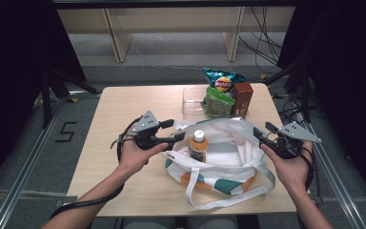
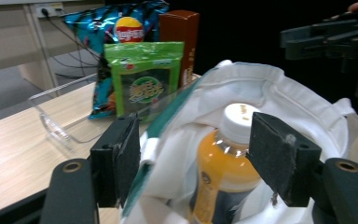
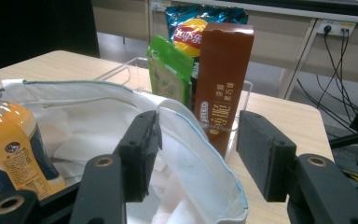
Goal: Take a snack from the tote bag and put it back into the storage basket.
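Right now both tongs stand at the mouth of the white tote bag [image 1: 228,157], one on each side. The left gripper [image 1: 174,130] has its jaws well apart, and in its own view the bag's near rim and the orange drink bottle [image 2: 223,172] sit in the gap between the pads, but neither pad presses on either; the left pad lies just beside the cloth edge with its green trim. The right gripper [image 1: 262,135] is also wide open. In its own view the bag's rim [image 3: 200,149] runs up between the jaws, close against the left pad; whether that pad actually touches the cloth I cannot tell, and the other pad is clear of it, so nothing is clamped.

The bottle stands upright inside the bag, toward the left gripper's side, its white cap above the rim. The bag lies in the middle of the table [image 1: 124,109], its handles trailing toward the near edge.

Behind the bag, near the far edge, a clear plastic tray [image 1: 190,102] holds a green snack packet [image 1: 218,101], a blue crisp bag [image 1: 224,80] and a tall brown box [image 1: 243,98], all upright and packed close. The brown box stands just beyond the right gripper's jaws. Bare tabletop lies to the left of the bag and behind the left hand [image 1: 136,155]; on the right hand's [image 1: 290,167] side the table edge is close.
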A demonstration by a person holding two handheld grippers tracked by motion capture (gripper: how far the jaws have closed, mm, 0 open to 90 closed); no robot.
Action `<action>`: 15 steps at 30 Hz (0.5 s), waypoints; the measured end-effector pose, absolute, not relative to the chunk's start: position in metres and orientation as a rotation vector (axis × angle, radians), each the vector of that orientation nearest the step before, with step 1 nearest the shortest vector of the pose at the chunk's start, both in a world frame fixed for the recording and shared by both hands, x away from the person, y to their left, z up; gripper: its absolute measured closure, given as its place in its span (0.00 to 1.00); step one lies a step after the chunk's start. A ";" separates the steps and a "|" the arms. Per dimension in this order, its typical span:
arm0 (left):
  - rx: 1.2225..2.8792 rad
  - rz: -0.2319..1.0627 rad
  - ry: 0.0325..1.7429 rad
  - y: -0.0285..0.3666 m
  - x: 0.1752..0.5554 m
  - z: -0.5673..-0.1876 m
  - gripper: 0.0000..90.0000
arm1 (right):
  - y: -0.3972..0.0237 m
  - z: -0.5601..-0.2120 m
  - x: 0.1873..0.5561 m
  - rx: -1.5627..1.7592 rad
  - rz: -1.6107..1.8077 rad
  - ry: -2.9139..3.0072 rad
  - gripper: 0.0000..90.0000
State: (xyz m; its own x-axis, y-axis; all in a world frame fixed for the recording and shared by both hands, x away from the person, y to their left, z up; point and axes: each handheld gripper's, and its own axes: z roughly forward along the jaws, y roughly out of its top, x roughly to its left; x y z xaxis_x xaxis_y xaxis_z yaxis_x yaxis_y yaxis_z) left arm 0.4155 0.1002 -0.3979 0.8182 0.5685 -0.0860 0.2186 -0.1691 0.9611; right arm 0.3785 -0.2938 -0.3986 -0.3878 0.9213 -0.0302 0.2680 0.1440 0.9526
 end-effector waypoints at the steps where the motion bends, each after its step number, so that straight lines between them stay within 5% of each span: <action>1: 1.759 0.346 0.597 0.098 0.415 -0.398 0.37 | -0.295 -0.399 0.379 1.136 1.267 1.775 0.54; 15: 1.790 0.288 0.520 0.069 0.415 -0.406 0.39 | -0.295 -0.398 0.380 1.133 1.271 1.780 0.54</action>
State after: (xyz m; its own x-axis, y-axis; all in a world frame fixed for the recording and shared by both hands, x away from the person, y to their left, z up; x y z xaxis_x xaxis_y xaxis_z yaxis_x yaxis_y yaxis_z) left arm 0.4149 0.0687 -0.4065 0.8699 0.4879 -0.0726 0.1981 -0.2106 0.9573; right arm 0.3802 -0.2952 -0.3984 -0.4023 0.9150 -0.0313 0.2672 0.1500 0.9519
